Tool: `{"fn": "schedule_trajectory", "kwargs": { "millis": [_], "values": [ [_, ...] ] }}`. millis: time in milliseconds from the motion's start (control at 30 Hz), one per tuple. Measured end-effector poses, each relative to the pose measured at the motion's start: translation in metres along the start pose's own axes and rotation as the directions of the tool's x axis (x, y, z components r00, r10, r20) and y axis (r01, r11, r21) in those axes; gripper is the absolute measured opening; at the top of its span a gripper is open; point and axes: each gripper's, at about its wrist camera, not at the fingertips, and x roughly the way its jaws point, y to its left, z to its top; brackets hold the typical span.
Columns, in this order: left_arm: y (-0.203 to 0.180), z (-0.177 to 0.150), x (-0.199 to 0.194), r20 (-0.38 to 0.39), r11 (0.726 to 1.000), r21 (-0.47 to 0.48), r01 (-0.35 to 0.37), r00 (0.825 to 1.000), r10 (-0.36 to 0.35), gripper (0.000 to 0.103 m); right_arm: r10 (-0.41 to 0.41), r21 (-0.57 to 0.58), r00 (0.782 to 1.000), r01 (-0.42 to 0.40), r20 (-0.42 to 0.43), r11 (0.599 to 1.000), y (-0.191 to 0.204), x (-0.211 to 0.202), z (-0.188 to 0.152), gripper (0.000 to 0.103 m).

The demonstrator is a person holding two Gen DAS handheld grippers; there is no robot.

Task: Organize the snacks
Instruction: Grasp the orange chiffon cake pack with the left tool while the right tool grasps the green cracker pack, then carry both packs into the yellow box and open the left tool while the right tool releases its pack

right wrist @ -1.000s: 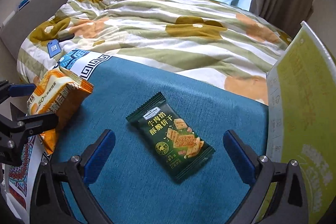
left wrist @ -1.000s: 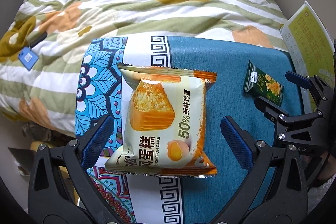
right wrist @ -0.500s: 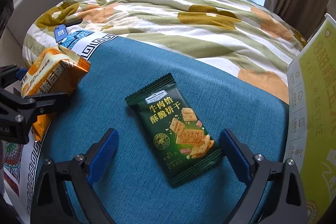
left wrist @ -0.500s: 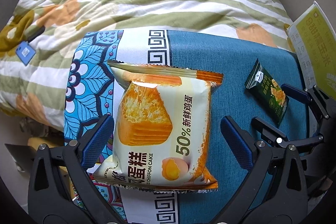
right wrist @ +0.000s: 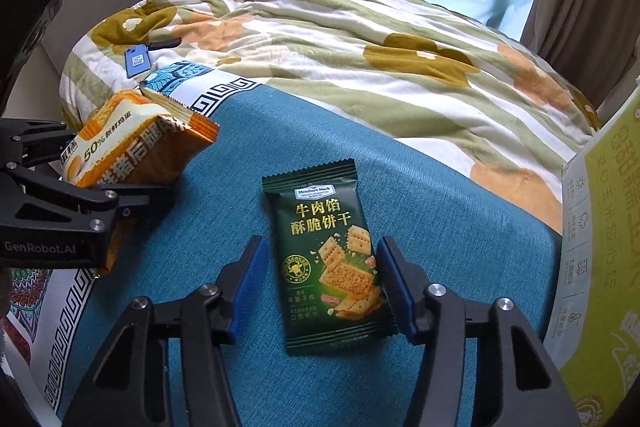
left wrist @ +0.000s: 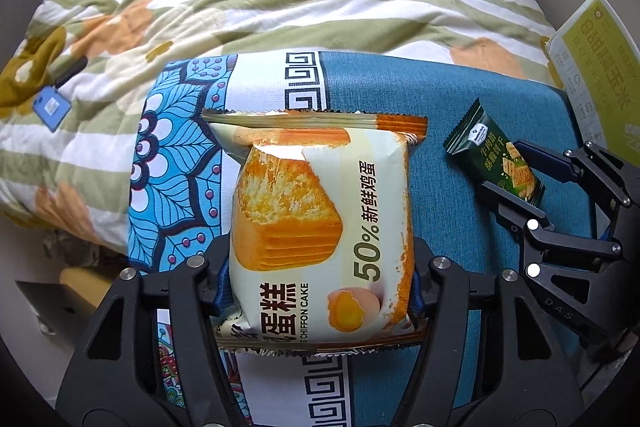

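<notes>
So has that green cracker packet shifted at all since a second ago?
No. The green packet lies on the same patch of blue cloth, at the same slant. Only the right gripper moved: its jaws are closing around the packet, the left pad short of it.

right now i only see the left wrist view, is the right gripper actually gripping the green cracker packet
Observer: Not fully. The right gripper is closing with the green cracker packet between its jaws, but blue cloth shows between its left pad and the packet.
Operator: and the other pad
Observer: The right pad lies against the packet's right edge.
Operator: how's my cake pack from that side
Observer: The left gripper is closing on the chiffon cake pack; its orange side panel with large white characters faces the right camera.
</notes>
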Motion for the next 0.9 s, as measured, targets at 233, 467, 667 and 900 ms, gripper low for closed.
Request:
{"fn": "schedule_trajectory", "kwargs": {
  "millis": [233,467,667,900],
  "values": [
    [0.006,-0.002,-0.020,0.034,1.000,0.002,0.009,0.999,-0.009,0.059,-0.004,0.001,1.000,0.004,-0.002,1.000,0.004,0.000,0.002,0.043],
    [0.010,-0.004,-0.059,0.077,1.000,0.018,0.003,0.997,-0.004,0.059,-0.009,0.041,1.000,0.008,0.024,0.999,0.007,-0.013,0.004,0.042],
    [0.003,0.003,-0.126,0.159,0.998,0.063,0.004,0.987,-0.014,0.059,-0.021,0.112,0.996,0.011,0.086,0.994,0.012,-0.061,0.016,0.042],
    [-0.045,0.019,-0.197,0.260,0.974,0.206,0.097,0.954,-0.150,0.059,-0.085,0.255,0.981,0.039,0.172,0.966,0.009,-0.155,0.024,0.042]
  ]
}}
